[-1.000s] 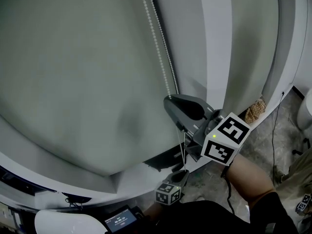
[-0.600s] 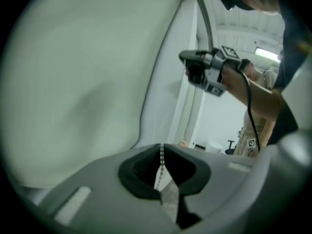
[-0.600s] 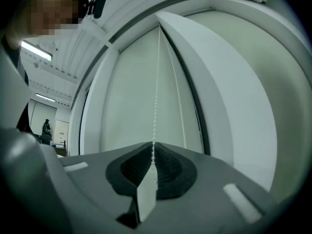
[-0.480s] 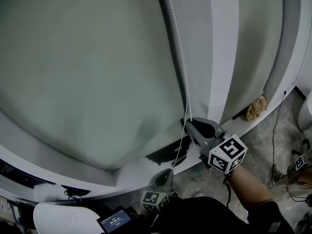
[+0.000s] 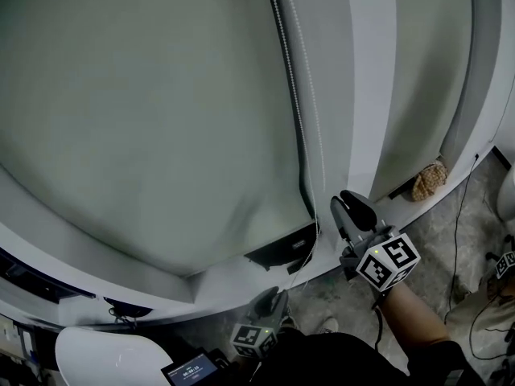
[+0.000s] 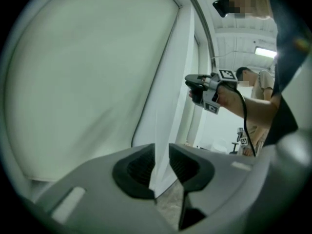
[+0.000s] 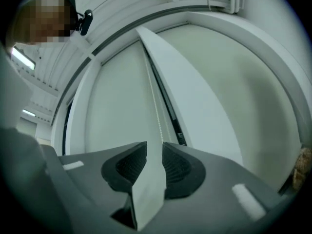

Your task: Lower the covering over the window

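A grey-green roller blind hangs over the big window, its bottom edge just above a dark gap at the sill. The bead chain hangs beside it along the white frame. My right gripper sits low by the frame with its jaws opening. In the right gripper view the chain runs down to the gap of the right gripper, and the pads do not press on it. Below it, the jaws of my left gripper are also opening. The left gripper has nothing visible between its pads and faces the right gripper.
A white frame post separates this blind from a second one on the right. A brown lump and a black cable lie on the floor. A white rounded object and a small screen are at the bottom left.
My right gripper has come down and to the right along the chain and let it go. Both grippers have gone from shut to open. The left one sits lower in view.
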The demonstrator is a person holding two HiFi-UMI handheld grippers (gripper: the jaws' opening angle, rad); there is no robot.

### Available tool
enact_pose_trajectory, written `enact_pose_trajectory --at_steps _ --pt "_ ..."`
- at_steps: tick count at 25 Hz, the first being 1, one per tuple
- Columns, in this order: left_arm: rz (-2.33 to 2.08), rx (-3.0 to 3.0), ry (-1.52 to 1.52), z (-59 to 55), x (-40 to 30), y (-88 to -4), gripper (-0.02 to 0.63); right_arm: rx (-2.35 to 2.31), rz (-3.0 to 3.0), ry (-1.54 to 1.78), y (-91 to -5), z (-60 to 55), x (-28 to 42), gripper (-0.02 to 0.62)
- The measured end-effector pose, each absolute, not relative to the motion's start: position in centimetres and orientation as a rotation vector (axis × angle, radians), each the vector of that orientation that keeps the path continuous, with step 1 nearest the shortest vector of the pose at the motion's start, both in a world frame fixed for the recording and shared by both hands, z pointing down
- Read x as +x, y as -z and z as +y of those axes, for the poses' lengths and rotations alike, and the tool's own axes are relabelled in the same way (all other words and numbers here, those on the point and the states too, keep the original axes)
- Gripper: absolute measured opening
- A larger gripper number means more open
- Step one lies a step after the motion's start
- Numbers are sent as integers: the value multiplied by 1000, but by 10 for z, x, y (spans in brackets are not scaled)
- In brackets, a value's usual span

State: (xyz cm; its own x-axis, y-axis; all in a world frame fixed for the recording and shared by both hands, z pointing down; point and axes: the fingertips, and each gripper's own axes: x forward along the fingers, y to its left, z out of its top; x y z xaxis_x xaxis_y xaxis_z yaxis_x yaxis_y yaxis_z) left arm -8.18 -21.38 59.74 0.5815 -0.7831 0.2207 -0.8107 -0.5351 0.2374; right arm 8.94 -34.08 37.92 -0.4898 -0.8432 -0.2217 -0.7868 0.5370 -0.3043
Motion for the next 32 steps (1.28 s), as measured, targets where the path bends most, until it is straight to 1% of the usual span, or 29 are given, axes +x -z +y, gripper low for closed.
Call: enact_pose_trajectory --at_steps 5,10,16,20,23,26,29,32 --pt "-1397 2408 -145 -182 -117 -612 95 -1429 2328 369 -420 -325 110 66" --pt "-1470 2306 -46 -164 -154 -600 98 -1501 2336 514 -476 -292 97 54" --pt "-1530 2230 71 -141 -192 -571 97 -1436 2479 754 -543 -226 31 38" --pt "-1478 2272 105 -100 -215 -558 97 -1330 2565 846 -556 -163 -38 23" --pt "-1466 2320 106 -71 -230 -535 95 -1235 2650 797 -547 -119 -86 18" --pt "-1426 2318 158 -48 -244 -548 89 -1166 2736 742 -542 -81 -117 12" --pt "-1366 2274 174 -25 -246 -558 87 -1145 2797 729 -546 -41 -135 8" --pt "-1311 2264 141 -3 -230 -556 86 -1165 2838 692 -548 -10 -136 8"
